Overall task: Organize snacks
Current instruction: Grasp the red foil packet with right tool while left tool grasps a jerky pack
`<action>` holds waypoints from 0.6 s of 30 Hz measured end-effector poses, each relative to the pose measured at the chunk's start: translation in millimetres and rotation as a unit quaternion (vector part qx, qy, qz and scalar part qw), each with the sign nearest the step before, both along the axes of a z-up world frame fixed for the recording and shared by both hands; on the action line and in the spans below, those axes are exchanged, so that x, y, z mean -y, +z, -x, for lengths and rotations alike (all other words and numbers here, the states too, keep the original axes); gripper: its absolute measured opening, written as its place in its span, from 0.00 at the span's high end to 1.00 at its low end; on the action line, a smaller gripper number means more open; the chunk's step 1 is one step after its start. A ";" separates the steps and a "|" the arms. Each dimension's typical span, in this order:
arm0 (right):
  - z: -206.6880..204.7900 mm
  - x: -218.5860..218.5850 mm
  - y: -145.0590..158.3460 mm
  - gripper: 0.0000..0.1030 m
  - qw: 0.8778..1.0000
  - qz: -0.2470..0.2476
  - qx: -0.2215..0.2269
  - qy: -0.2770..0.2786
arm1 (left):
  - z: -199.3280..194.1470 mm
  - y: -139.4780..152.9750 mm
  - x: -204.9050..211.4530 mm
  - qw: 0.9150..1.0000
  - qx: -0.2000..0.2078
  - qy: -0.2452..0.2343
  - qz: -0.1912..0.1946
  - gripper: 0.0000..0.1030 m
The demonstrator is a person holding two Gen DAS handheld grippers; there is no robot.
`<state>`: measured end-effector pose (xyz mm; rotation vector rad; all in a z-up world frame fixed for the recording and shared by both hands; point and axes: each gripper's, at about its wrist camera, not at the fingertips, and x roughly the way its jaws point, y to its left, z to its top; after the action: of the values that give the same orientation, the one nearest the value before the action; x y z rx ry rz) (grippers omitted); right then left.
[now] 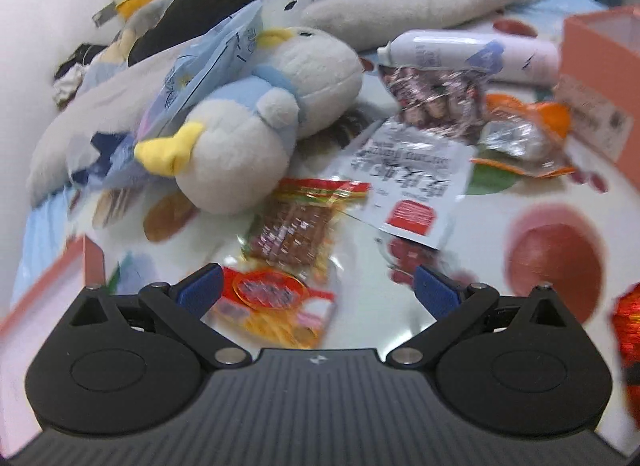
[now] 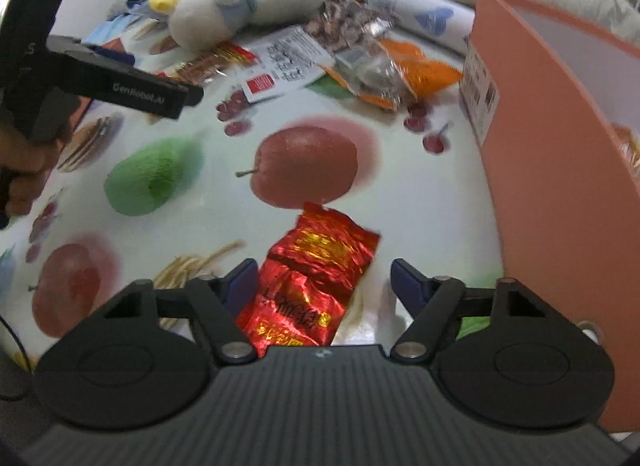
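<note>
Closest to the right gripper (image 2: 320,278) lies a red foil snack packet (image 2: 316,278), flat on the fruit-printed cloth (image 2: 420,201) with its near end running under the camera; the jaws stand apart on either side of it, the left blue pad (image 2: 242,282) just at its edge and the right pad clear, so nothing is clenched yet. To take it well, I would keep the gripper centred over the packet's width, come low enough that both pads meet the crinkled foil rather than skate over it, and pinch without dragging the cloth up with it. The salmon-coloured box (image 2: 560,169) stands just to the right, open side up, and looks the likely place for it, so the lift needs to clear its wall. The left gripper (image 1: 318,290) is likewise released, hovering over a red-and-yellow snack pack (image 1: 276,306) and a brown bar in clear wrap (image 1: 296,225); that view is blurred, so contact cannot be judged. Beyond these lie a white labelled sachet (image 1: 404,173), an orange packet (image 1: 528,133) and a silvery patterned bag (image 1: 436,101), near one another. Farther back rest plush penguins (image 1: 256,125) and a white spray can (image 1: 472,53) on its side, which should stay out of the box.
</note>
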<state>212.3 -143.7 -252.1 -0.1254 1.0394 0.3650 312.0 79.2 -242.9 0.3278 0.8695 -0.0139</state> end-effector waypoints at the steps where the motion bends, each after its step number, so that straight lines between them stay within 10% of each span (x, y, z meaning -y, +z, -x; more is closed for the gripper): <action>1: -1.0 0.9 -1.9 0.34 1.000 -0.006 -0.002 0.005 | -7.4 -3.0 -2.2 1.000 -0.001 0.002 -0.006 0.01; 7: -15.6 8.3 -0.3 0.62 1.000 -0.005 0.008 0.014 | -49.0 -21.4 -19.8 1.000 -0.031 -0.003 0.005 0.01; 18: -33.8 14.4 0.0 0.62 0.999 -0.009 0.009 0.034 | -83.2 -37.4 -65.8 0.990 -0.060 0.026 0.122 0.00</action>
<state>246.1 -158.1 -252.1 -0.1483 1.0151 0.4338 395.3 145.0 -280.3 0.0749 0.9845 -0.0910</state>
